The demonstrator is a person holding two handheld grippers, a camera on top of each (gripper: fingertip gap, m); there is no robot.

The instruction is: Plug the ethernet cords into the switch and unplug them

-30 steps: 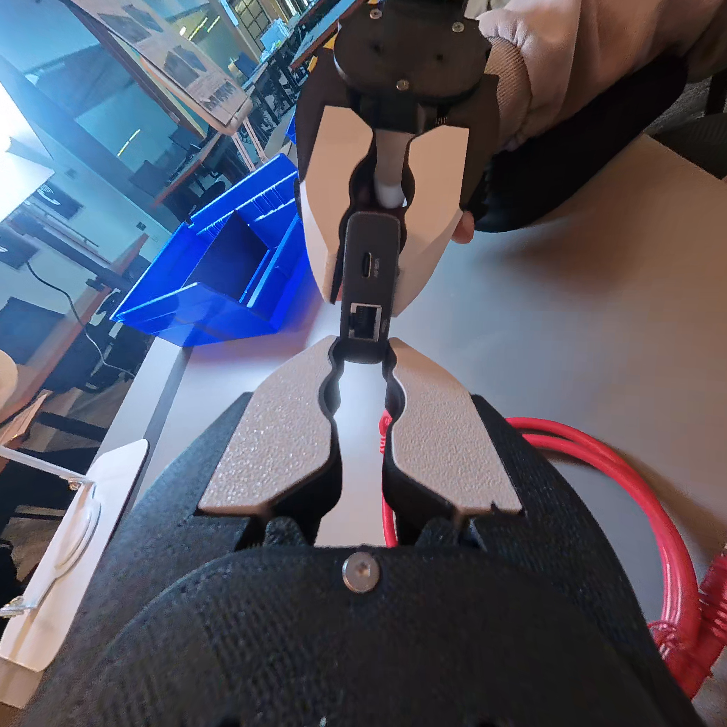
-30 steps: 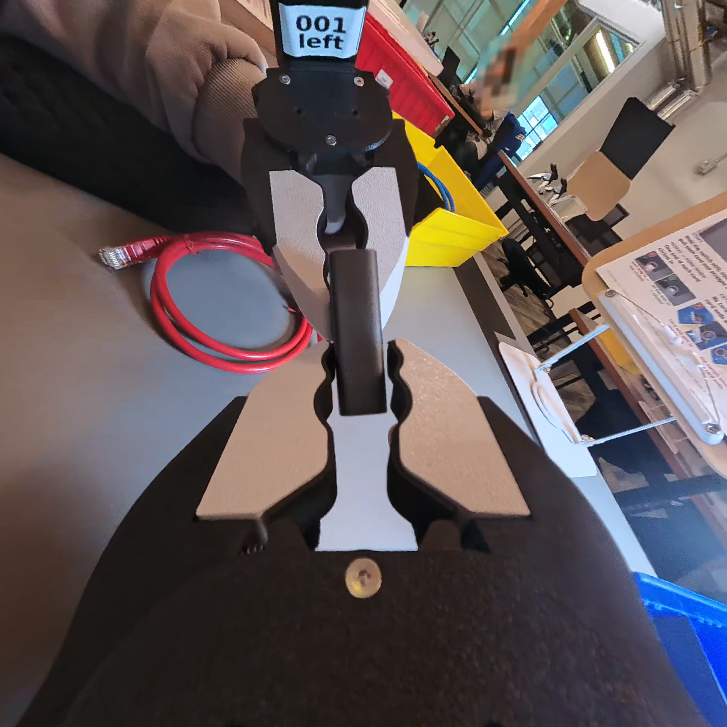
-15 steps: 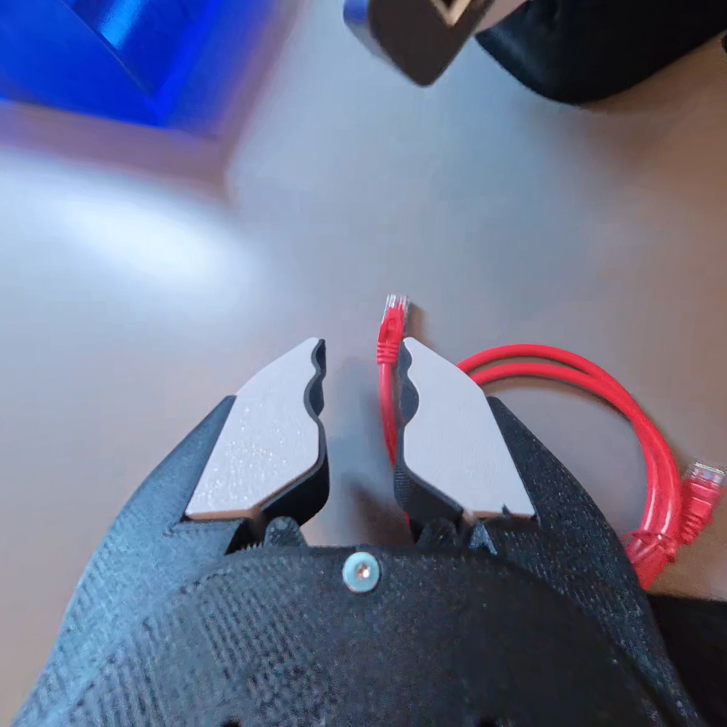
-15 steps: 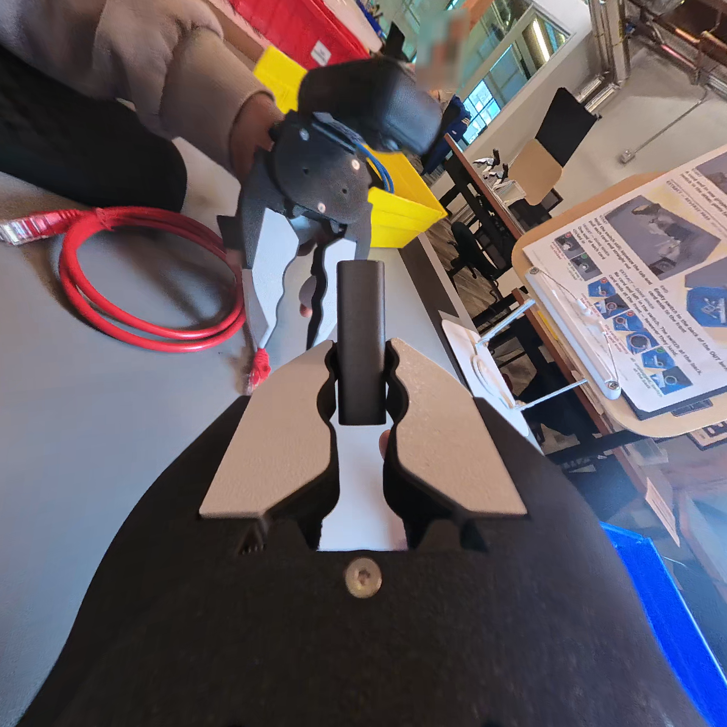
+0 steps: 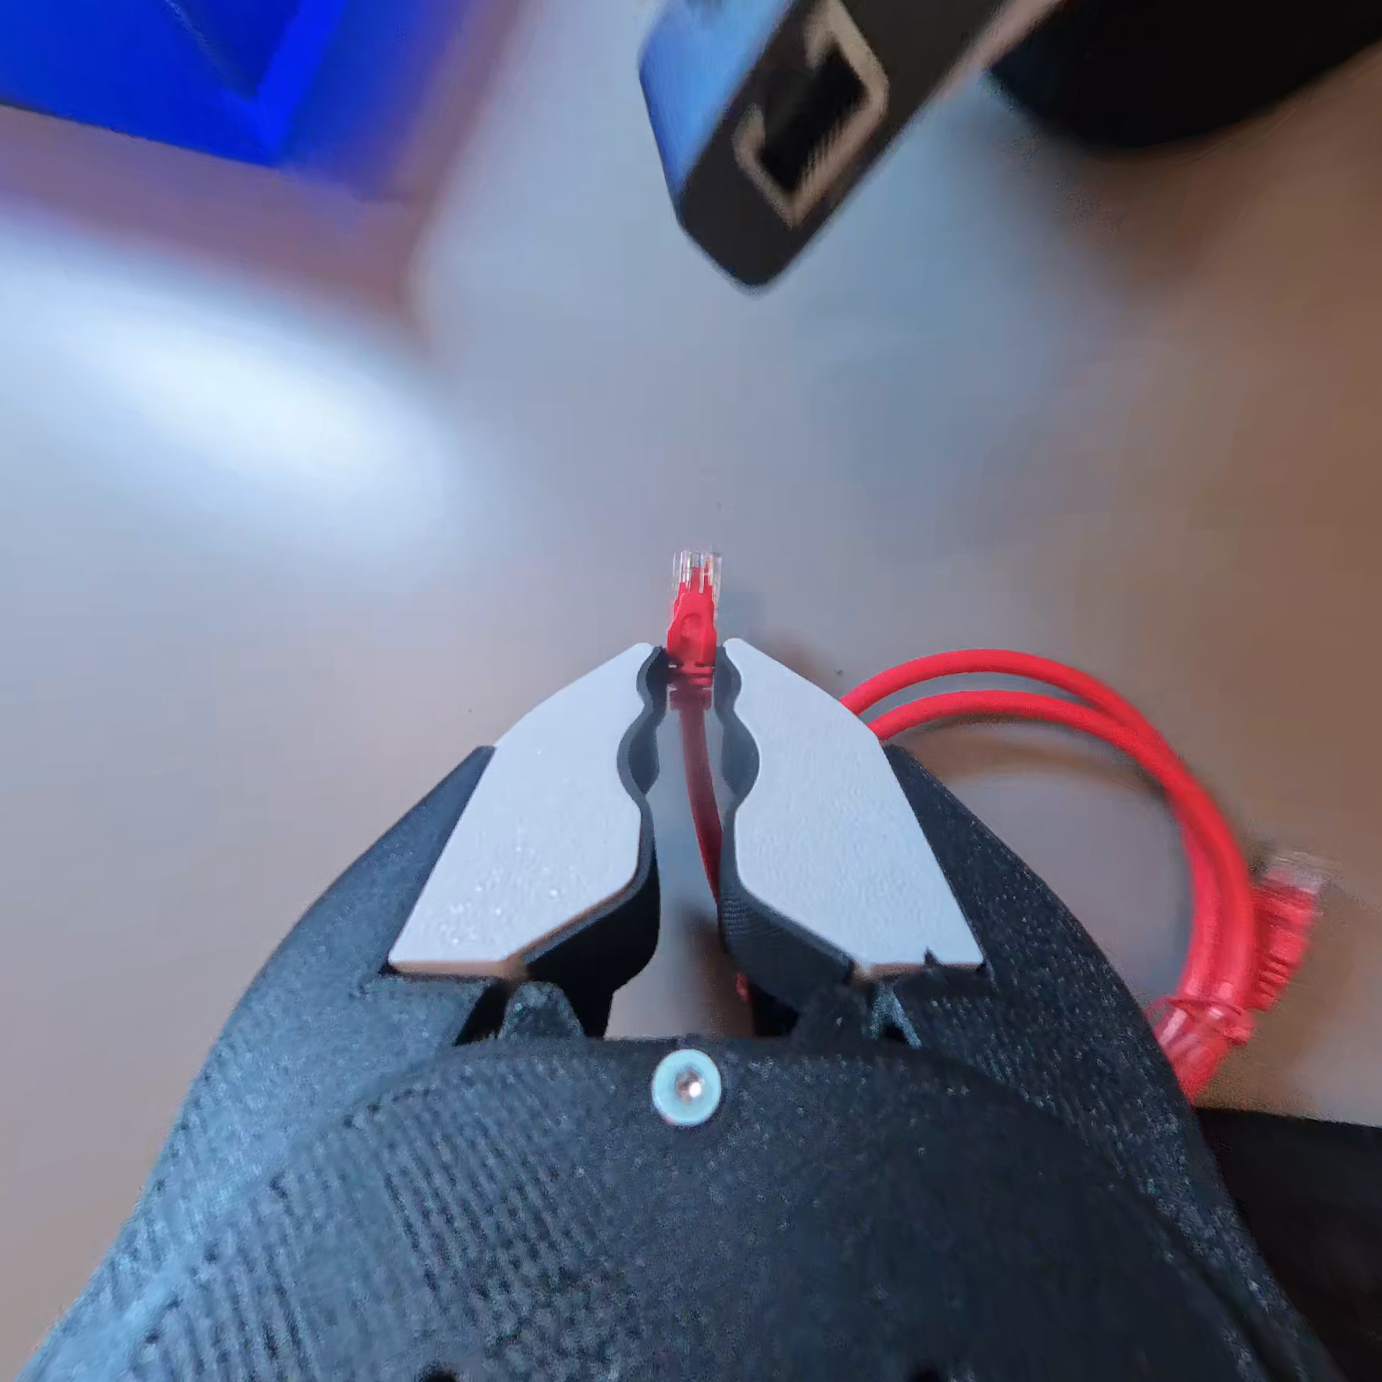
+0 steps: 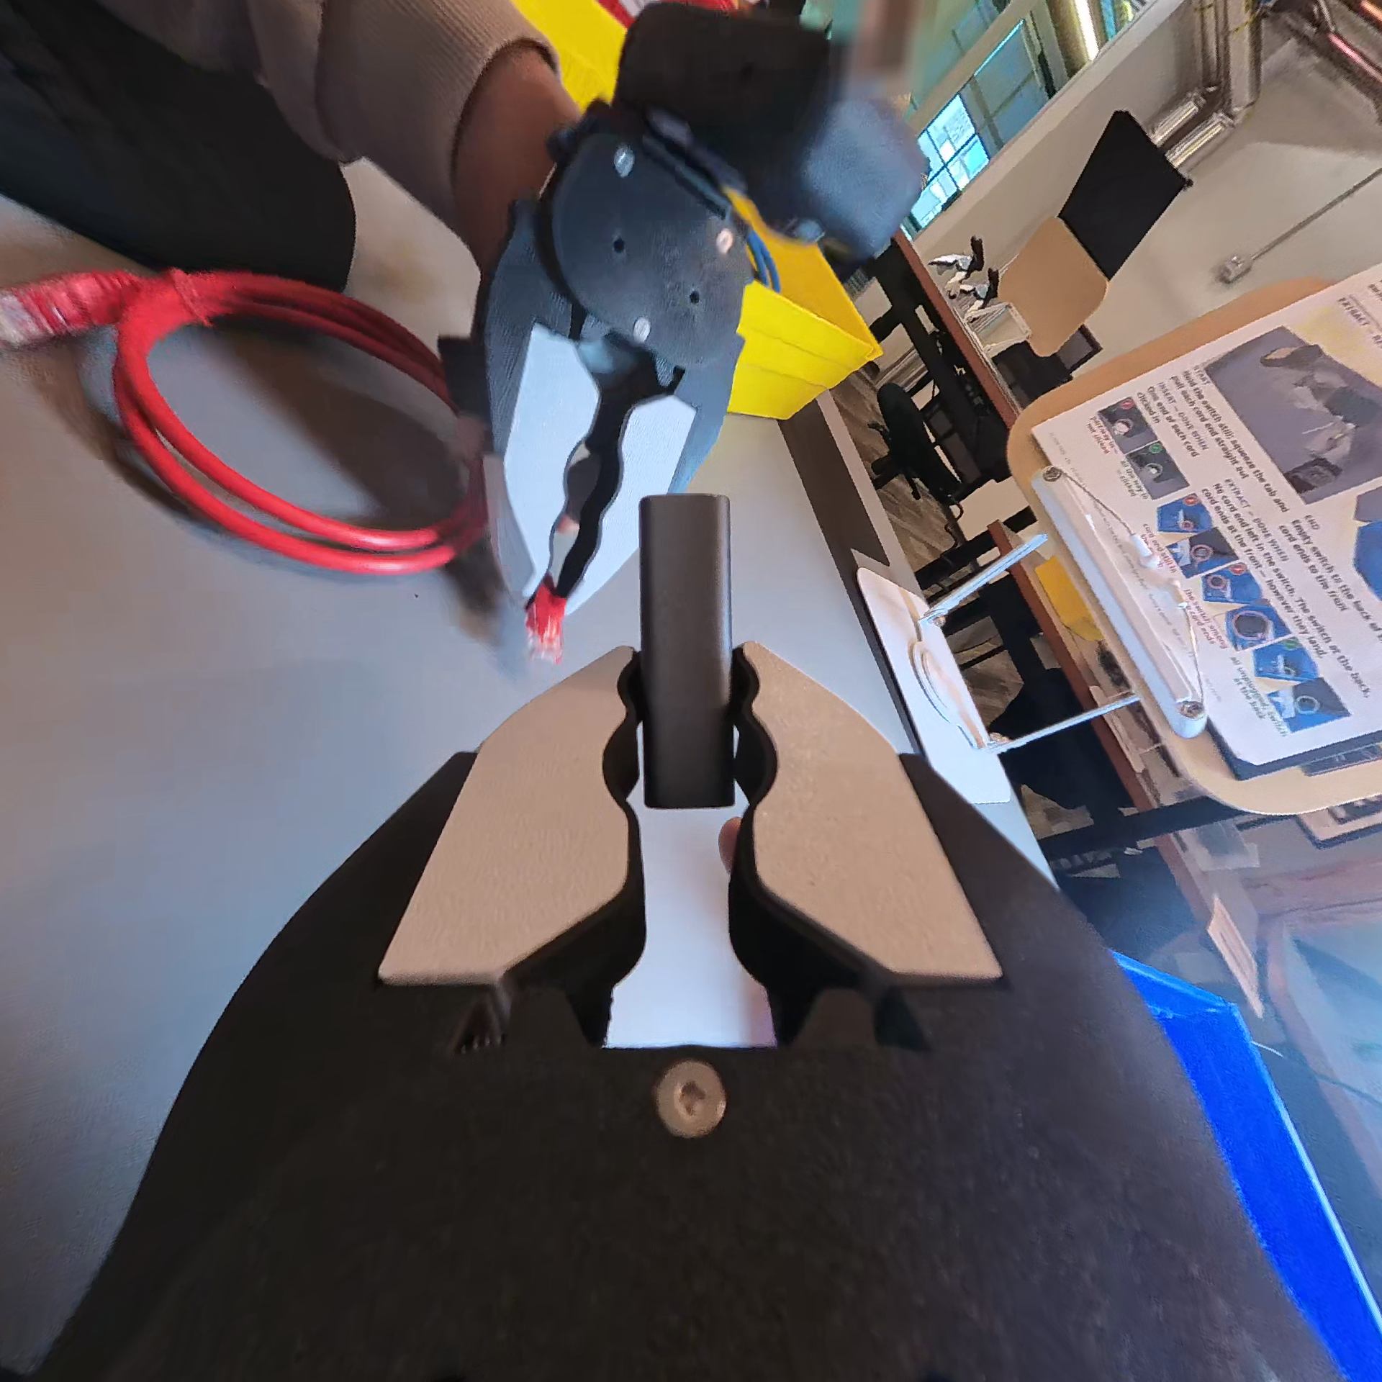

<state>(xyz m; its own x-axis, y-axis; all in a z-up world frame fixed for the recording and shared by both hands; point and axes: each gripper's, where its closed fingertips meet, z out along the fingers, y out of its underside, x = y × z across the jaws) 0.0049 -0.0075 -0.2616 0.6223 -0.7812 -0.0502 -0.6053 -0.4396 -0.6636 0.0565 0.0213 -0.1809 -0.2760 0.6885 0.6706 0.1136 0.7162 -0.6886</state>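
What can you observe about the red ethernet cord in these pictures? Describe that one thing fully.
The red ethernet cord is a thin, glossy cable coiled in loops on the grey table, bundled by a red tie. One clear-tipped plug with a red boot juts forward, pinched by the left gripper. The other plug lies free, blurred. Neither sits in the switch.

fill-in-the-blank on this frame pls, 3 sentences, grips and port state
The left gripper is shut on the ____ plug end of the red ethernet cord.
The right gripper is shut on the dark rectangular ____.
The port on the end of that device is ____, with no plug in it yet.

Missing words: red; switch; empty
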